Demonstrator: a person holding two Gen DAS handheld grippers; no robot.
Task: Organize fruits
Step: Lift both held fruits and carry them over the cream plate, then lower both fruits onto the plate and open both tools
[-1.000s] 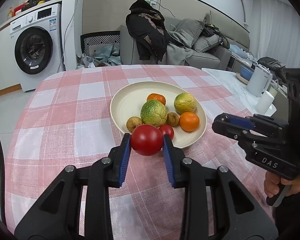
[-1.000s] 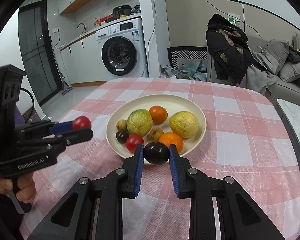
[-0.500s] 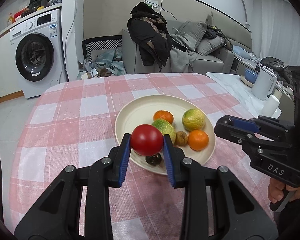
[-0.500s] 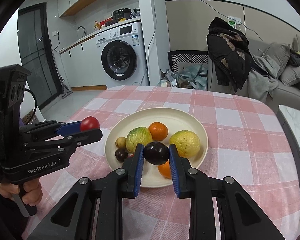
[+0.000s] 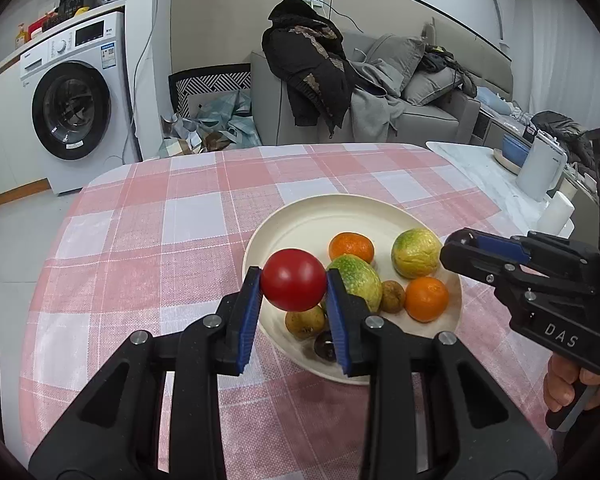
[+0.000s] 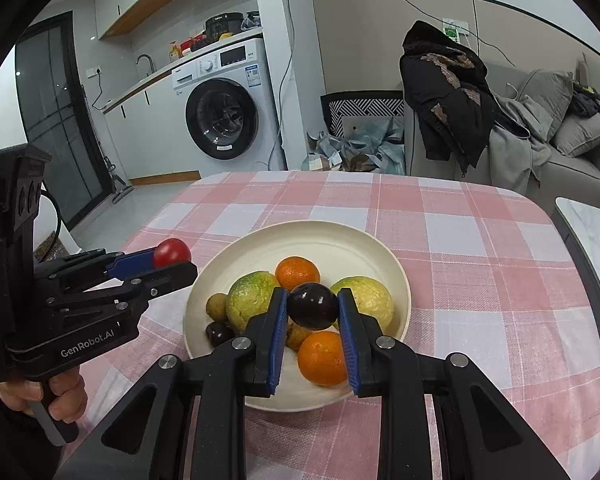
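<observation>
above the cream plate (image 6: 384,252) near the worktop's (image 6: 480,272) front edge, the left hand-held gripper (image 5: 293,292) clamps a red tomato (image 5: 293,280); the right hand-held gripper (image 6: 313,312) clamps a dark plum (image 6: 314,306).

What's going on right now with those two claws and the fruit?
Left claw shut on red tomato. Right claw shut on dark plum. Both held above the fruit plate. Nothing in the way.
</observation>
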